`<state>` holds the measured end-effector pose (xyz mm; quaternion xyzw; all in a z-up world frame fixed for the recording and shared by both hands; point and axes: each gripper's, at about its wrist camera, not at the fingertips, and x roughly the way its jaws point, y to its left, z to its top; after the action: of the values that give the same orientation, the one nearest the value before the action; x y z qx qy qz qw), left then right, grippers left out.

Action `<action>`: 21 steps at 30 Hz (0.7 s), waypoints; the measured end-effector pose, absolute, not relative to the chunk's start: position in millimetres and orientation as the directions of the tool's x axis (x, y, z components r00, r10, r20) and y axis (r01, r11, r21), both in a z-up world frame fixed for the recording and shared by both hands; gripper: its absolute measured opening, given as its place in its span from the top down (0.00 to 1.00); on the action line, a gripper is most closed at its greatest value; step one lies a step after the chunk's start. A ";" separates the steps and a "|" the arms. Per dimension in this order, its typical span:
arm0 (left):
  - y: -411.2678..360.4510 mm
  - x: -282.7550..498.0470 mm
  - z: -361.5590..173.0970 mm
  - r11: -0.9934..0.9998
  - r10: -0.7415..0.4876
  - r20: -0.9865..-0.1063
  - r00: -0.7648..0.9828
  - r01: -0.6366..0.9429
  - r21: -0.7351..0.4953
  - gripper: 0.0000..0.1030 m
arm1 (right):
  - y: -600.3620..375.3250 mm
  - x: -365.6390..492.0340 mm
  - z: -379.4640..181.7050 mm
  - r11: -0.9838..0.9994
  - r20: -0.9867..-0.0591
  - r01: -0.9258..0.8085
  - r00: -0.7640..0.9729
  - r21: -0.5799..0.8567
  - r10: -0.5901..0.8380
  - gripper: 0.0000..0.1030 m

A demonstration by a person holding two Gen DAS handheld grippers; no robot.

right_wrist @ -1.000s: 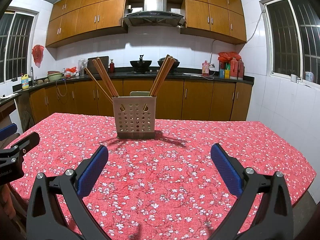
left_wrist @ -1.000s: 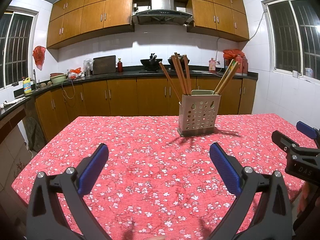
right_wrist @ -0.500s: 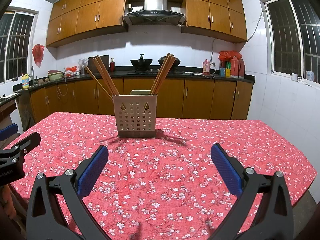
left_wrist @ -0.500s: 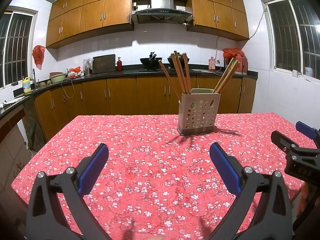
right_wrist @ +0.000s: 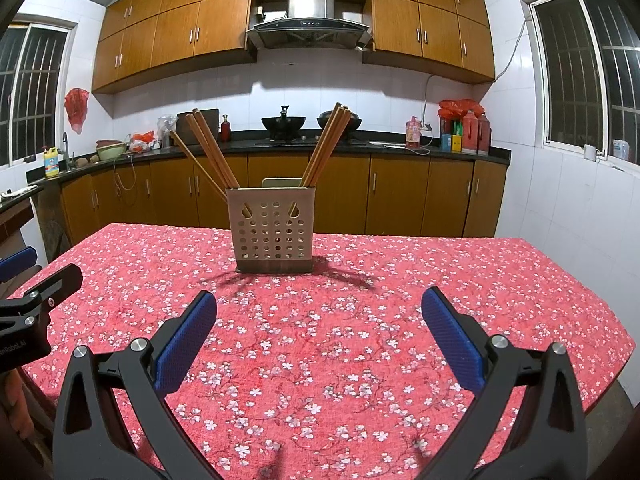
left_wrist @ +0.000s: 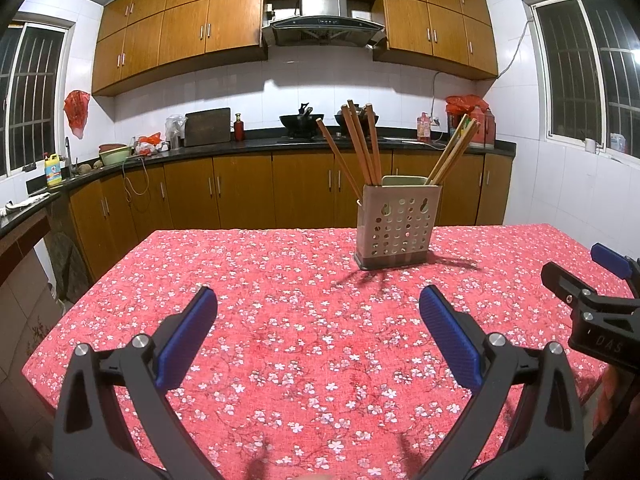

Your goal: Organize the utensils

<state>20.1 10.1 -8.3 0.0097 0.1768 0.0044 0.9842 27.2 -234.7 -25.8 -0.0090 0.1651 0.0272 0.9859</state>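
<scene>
Hovering low over a worktop point(left_wrist: 280, 320) draped in red cloth printed with small white blossoms, the left hand-held gripper point(left_wrist: 318, 334) and the right hand-held gripper point(right_wrist: 319, 336) both stand with jaws spread wide and nothing between their ribbed blue pads point(right_wrist: 186, 344). Well ahead of them, near the far edge, a pale perforated utensil holder point(right_wrist: 273, 226) sits upright on a darker base, its flat plastic front dotted with round holes and two keyhole slots. Long wooden chopsticks point(right_wrist: 210, 150) lean out of it in two fans, one group tilting left and a second bunch point(right_wrist: 328, 142) tilting right; from the left wrist view the same holder point(left_wrist: 396, 228) lies toward the right. No loose utensil shows on the cloth, so the task looks either near its end or about to begin with regrouping the sticks, though which cannot be told. Should a stick be pulled, a good approach would likely come from above, closing the pads across the slim round shaft high up, where the sticks splay apart, and lifting along its lean so the light holder does not tip or slide on the soft fabric. Smooth lacquered wood may slip, so a square, centred pinch seems wise. Wooden cabinets point(left_wrist: 240, 196) line the kitchen behind.
</scene>
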 end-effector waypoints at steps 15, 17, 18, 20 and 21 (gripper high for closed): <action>13.1 22.0 -16.7 1.000 0.008 -0.355 0.935 -0.002 0.018 0.04 | -234.0 27.9 -28.9 0.998 -0.330 -0.056 0.943 -0.005 0.052 0.02; 14.5 23.4 -17.1 1.000 0.007 -0.356 0.934 -0.001 0.017 0.04 | -234.5 28.4 -28.5 0.998 -0.330 -0.057 0.943 -0.005 0.052 0.02; 15.0 23.3 -17.7 1.000 0.006 -0.356 0.934 -0.001 0.016 0.04 | -234.5 28.4 -28.4 0.998 -0.330 -0.056 0.943 -0.005 0.051 0.02; 15.2 23.8 -17.3 1.000 0.007 -0.355 0.935 -0.001 0.015 0.04 | -234.4 28.4 -28.4 0.998 -0.330 -0.057 0.943 -0.005 0.052 0.02; 15.9 25.2 -17.4 1.000 0.006 -0.355 0.935 -0.001 0.014 0.04 | -233.9 28.0 -28.6 0.998 -0.330 -0.057 0.942 -0.005 0.052 0.02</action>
<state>25.2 15.9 -17.4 0.0068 0.1804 0.0019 0.9836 28.0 -233.9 -28.6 -0.0071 0.1675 0.0276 0.9855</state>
